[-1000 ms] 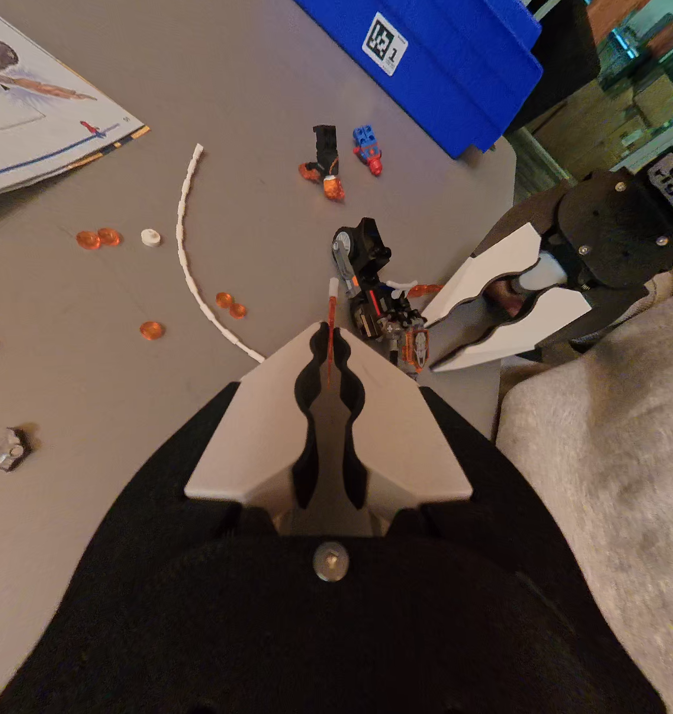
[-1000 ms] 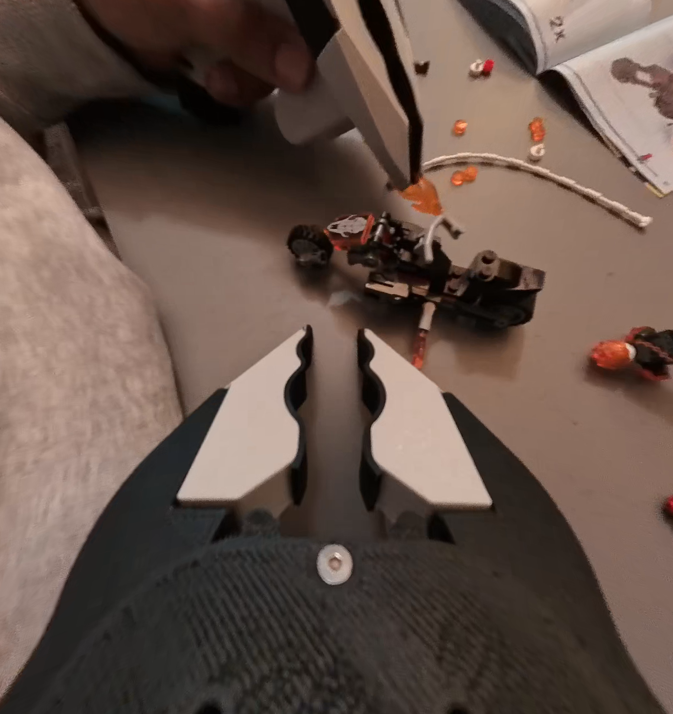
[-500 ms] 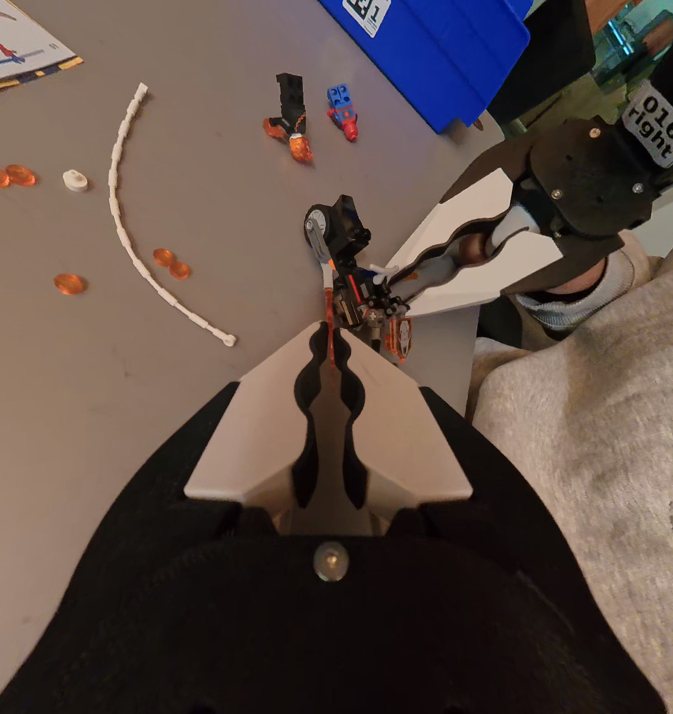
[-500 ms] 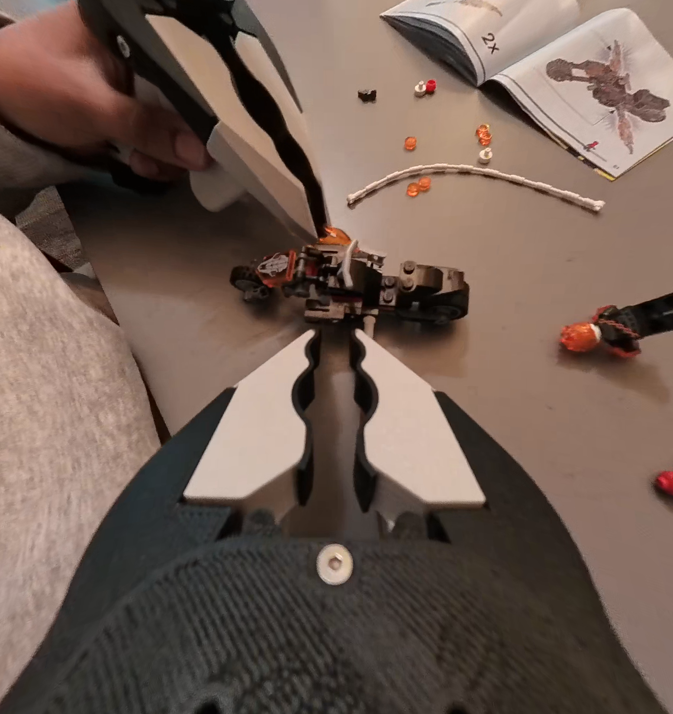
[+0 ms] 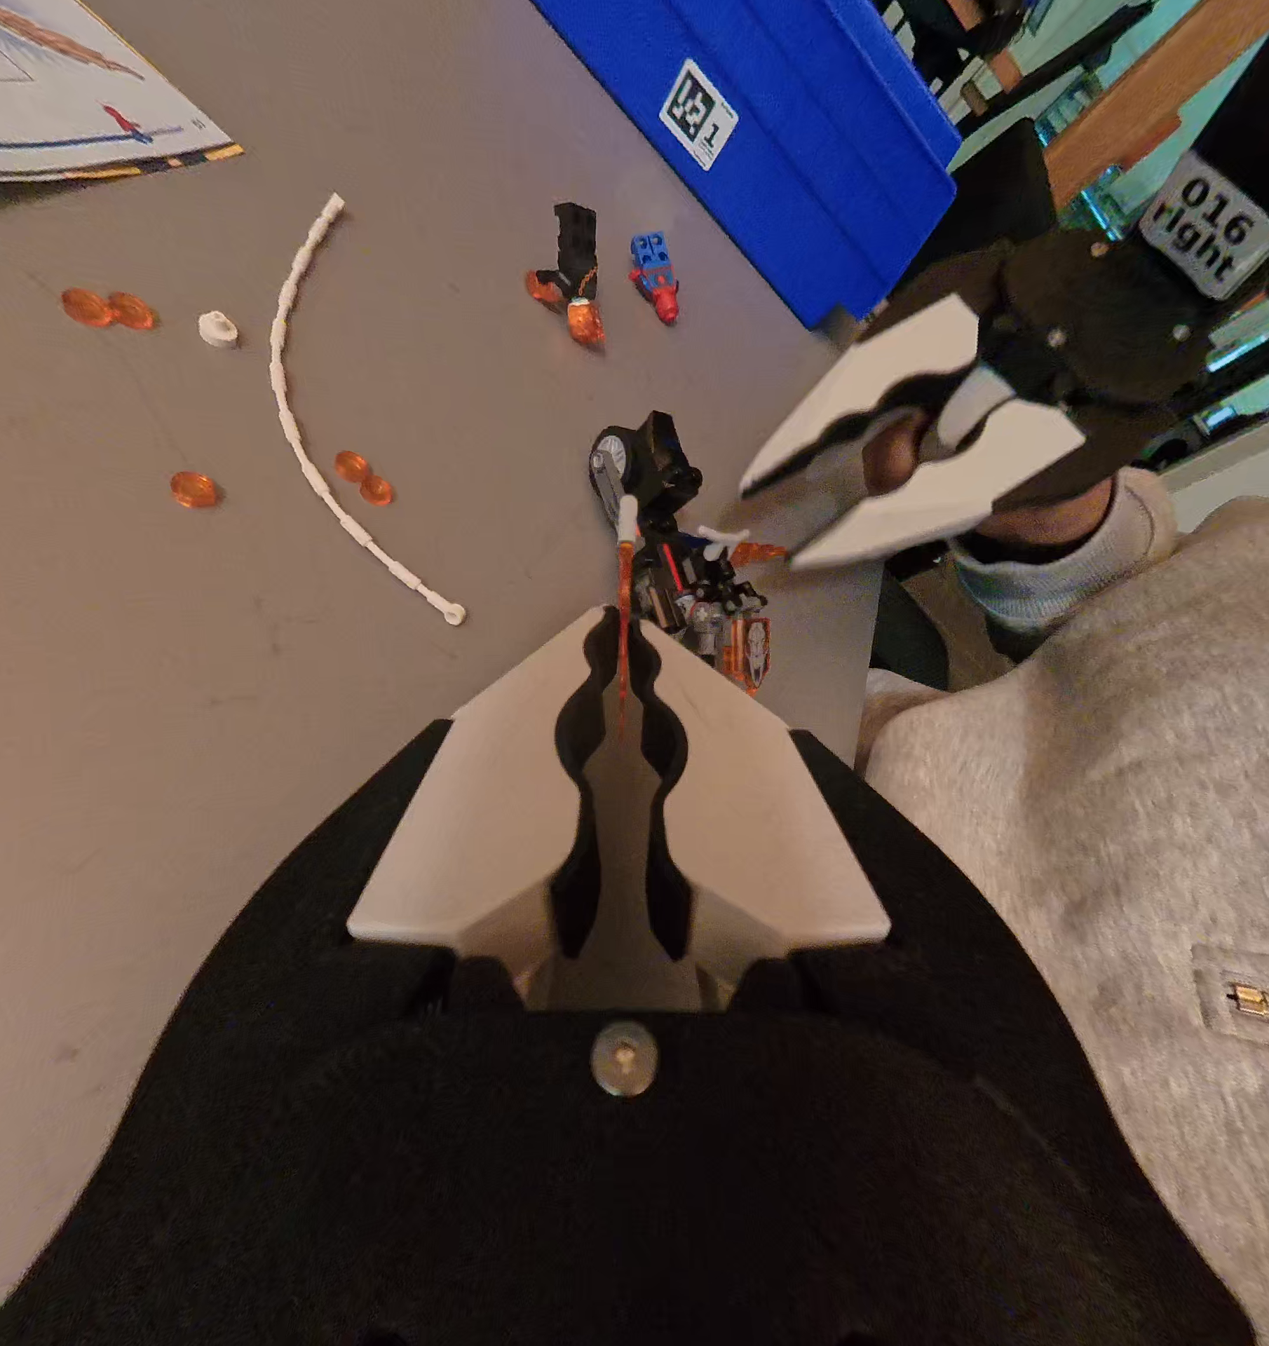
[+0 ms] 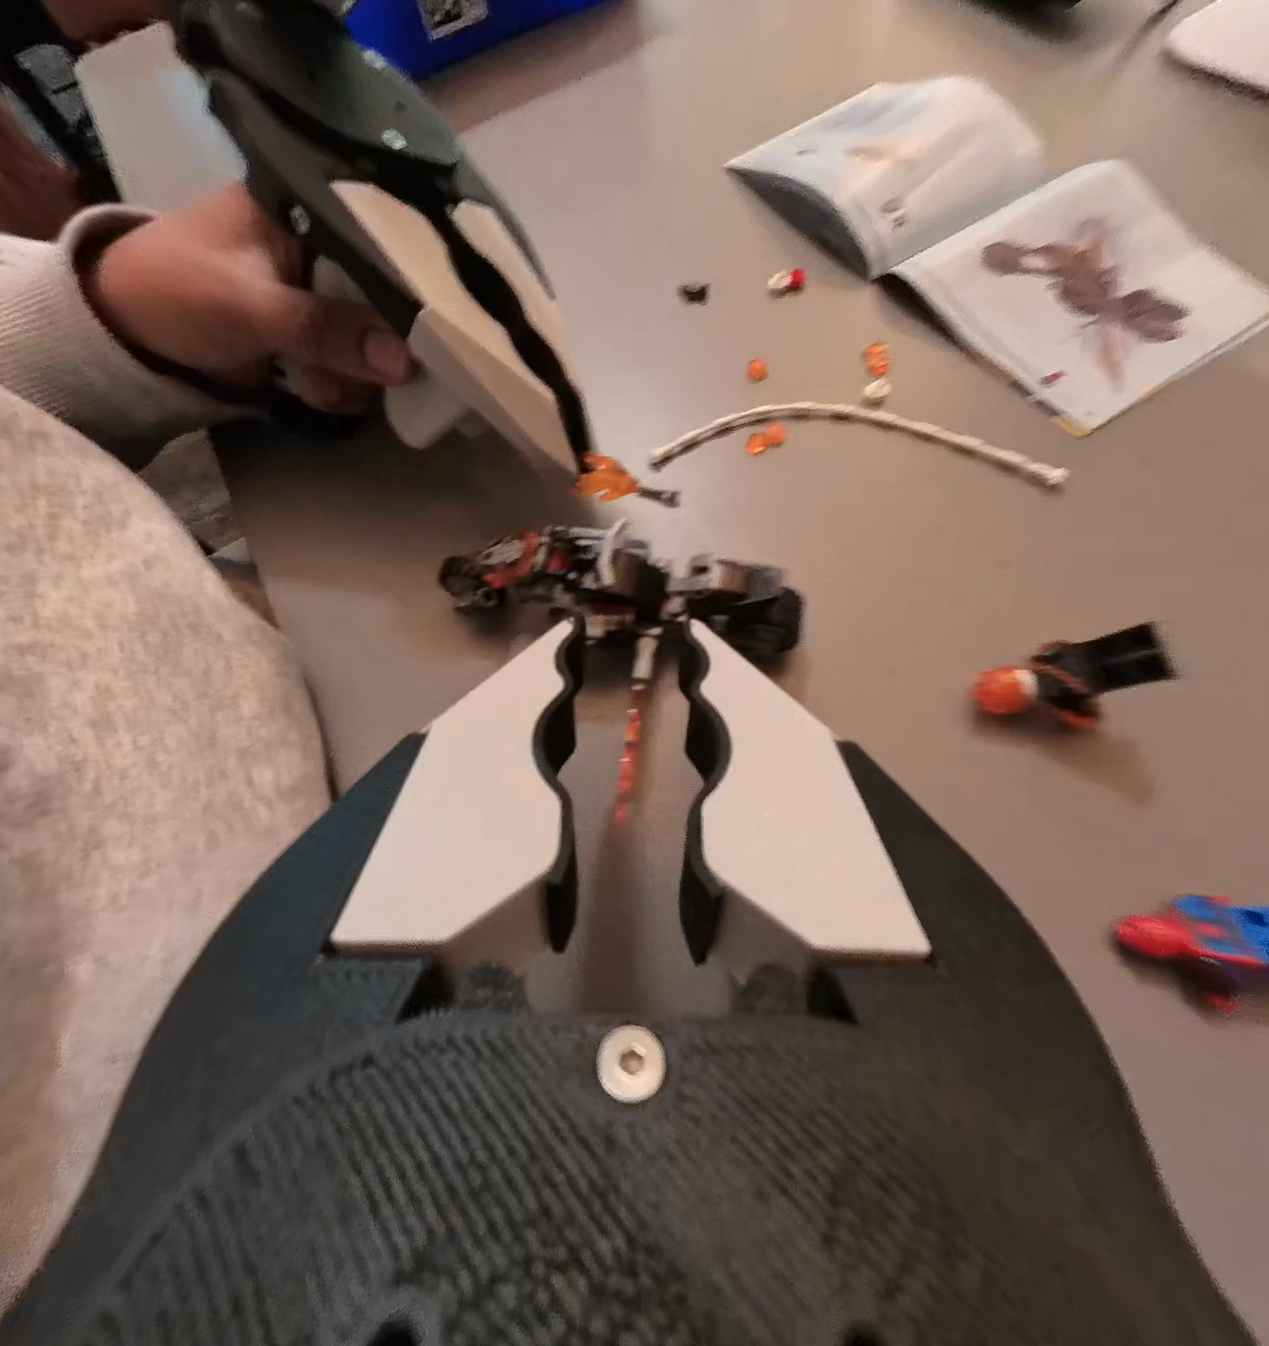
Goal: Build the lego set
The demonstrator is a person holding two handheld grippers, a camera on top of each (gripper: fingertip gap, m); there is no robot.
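While the left gripper (image 5: 623, 641) pinched a thin orange flame piece (image 6: 606, 477) by its tail, the right gripper (image 6: 628, 641) stood parted, empty, astride a flame (image 6: 630, 750) jutting from the bike (image 6: 617, 583) on the table (image 5: 180, 728). With so slight a hold, the piece might have twisted or slipped when pressed home. Unbraced, the bike might have skidded or shed its fitted flame if the right fingers (image 6: 486, 786) knocked it.
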